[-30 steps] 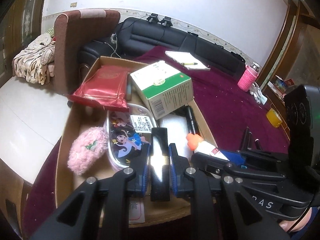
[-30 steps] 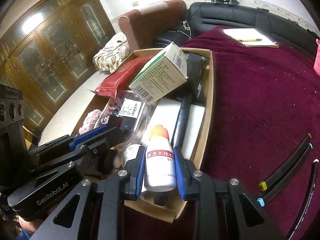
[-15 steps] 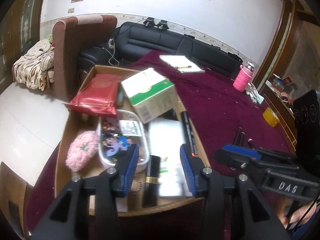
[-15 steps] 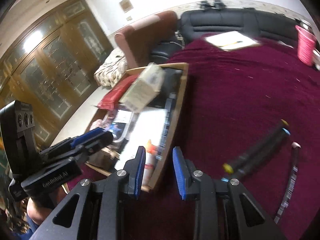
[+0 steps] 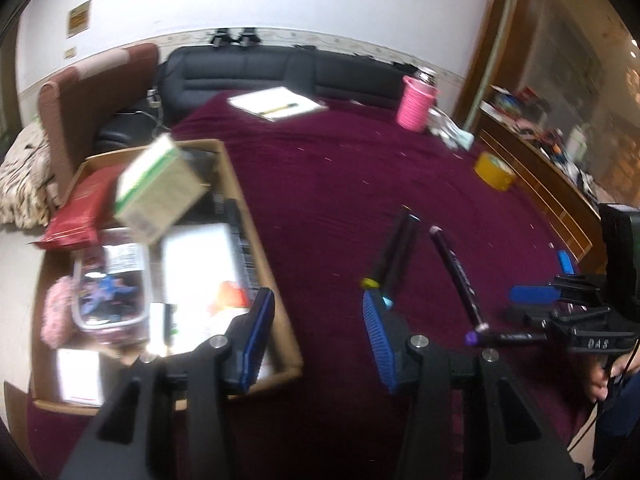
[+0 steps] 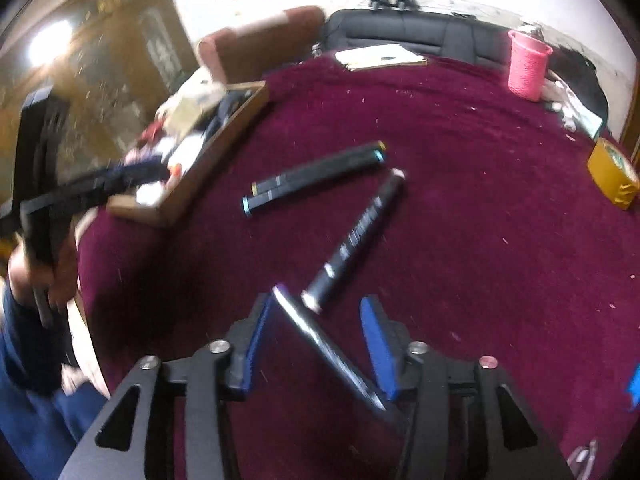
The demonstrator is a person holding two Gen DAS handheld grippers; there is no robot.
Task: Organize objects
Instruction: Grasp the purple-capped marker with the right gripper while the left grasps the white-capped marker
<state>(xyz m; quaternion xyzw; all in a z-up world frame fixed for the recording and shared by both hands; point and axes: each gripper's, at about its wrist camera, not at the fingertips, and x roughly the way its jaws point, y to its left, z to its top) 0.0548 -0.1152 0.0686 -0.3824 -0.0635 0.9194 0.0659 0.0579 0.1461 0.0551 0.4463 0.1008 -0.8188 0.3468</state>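
Four dark markers are lying on the maroon surface beside the cardboard box. One marker is lying between the right gripper's just-opening jaws, untouched; the left gripper's jaws, also just opening, are standing empty.

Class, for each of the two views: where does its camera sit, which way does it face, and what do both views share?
Left wrist: on the left gripper, facing down across the maroon tablecloth; open jaws, right gripper showing.
Right wrist: on the right gripper, open jaws straddling a purple-tipped black marker; a hand showing.
Shared: cardboard box, pink cup.
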